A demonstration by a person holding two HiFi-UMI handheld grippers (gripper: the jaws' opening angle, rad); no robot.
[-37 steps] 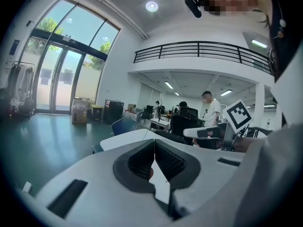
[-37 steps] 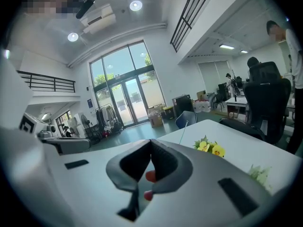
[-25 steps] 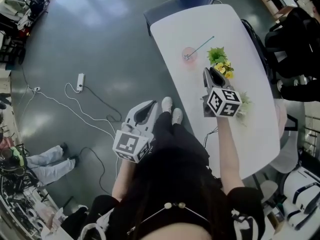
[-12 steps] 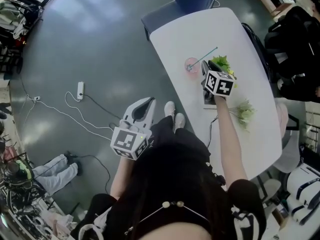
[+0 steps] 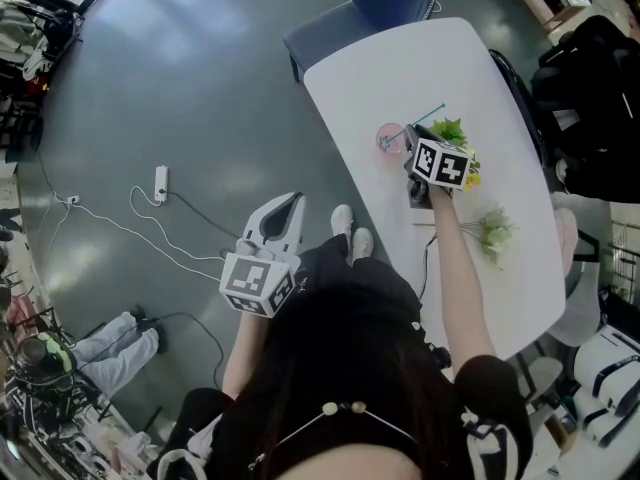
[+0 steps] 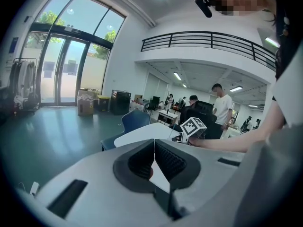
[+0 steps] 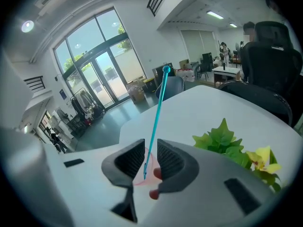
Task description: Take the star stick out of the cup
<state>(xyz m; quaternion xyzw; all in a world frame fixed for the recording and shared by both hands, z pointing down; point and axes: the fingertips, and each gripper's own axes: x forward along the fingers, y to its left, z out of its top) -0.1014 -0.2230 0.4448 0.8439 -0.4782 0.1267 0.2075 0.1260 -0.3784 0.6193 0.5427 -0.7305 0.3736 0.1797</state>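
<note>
The right gripper [image 7: 150, 145], jaws just closing but apart around the star stick [image 7: 156, 109] in the cup [image 5: 389, 139] near the edge of the table [image 5: 400, 63]; left gripper [image 6: 154, 144], jaws pressed together, hangs above open floor [image 5: 150, 88].

Translucent cup [image 5: 390, 140], probably plastic, smooth matt table [image 5: 400, 68]

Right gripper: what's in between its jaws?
The stick stands between the right gripper's jaws, which have just been closing but stand apart, not pressing it. The right gripper view shows this.

The person wears a black short-sleeved top [image 5: 340, 348] and white shoes [image 5: 342, 220]. The left tongs [image 5: 288, 202] and right tongs [image 5: 411, 136] are pale grey with black-and-white marker cubes [image 5: 256, 286].
</note>
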